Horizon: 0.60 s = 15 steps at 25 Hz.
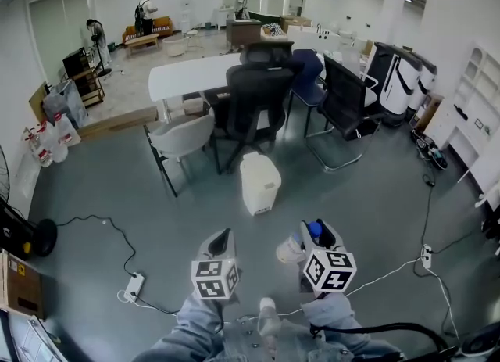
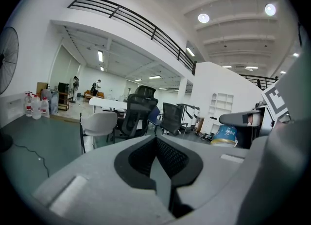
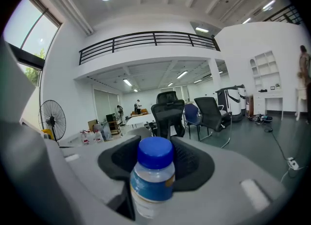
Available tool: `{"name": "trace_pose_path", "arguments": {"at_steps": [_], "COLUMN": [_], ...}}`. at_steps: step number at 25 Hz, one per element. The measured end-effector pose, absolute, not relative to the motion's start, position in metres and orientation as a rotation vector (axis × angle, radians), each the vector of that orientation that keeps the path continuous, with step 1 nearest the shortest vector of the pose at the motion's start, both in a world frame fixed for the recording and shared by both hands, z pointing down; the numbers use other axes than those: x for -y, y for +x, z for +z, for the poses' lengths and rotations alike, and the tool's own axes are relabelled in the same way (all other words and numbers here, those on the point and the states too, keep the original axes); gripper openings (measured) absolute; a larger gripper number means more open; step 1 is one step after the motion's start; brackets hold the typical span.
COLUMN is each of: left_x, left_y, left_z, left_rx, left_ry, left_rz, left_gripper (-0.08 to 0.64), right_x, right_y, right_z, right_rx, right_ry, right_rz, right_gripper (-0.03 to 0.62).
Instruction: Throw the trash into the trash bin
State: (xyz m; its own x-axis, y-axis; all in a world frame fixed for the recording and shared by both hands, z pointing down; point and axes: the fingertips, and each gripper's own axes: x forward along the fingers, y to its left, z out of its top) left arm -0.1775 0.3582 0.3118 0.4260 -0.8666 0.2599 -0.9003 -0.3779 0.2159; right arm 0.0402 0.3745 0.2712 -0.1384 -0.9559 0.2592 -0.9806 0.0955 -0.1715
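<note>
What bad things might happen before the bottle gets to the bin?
The bottle in the right tongs might slip out on the way. The white bin shows no opening on top, so the bottle may bounce off. A power strip lies on the floor: someone might trip.

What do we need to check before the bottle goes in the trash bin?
1. The bottle is held by the right gripper: ok, it sits between the jaws.
2. The left gripper is free: ok, its jaws are together with nothing between them.
3. The trash bin is in sight: ok, it stands on the floor ahead, near the chairs.
4. The bin is open on top: cannot tell.
5. The cable is out of the way: ok, it lies off to the left.
</note>
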Motion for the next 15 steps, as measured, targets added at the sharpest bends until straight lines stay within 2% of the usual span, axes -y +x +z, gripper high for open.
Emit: {"name": "trace_pose_path", "arguments": {"at_steps": [15], "left_x": [-0.226], "left_y": [-0.108], "left_z": [0.3], "left_rx": [1.641], "left_ry": [2.311], "left_rz": [0.117], "left_gripper": [0.008], "right_x": [-0.225], "right_y": [0.11], "right_z": [0.265], "right_rx": [2.337], "right_ry": [1.875], "right_rz": [0.438], "right_gripper": [0.198]}}
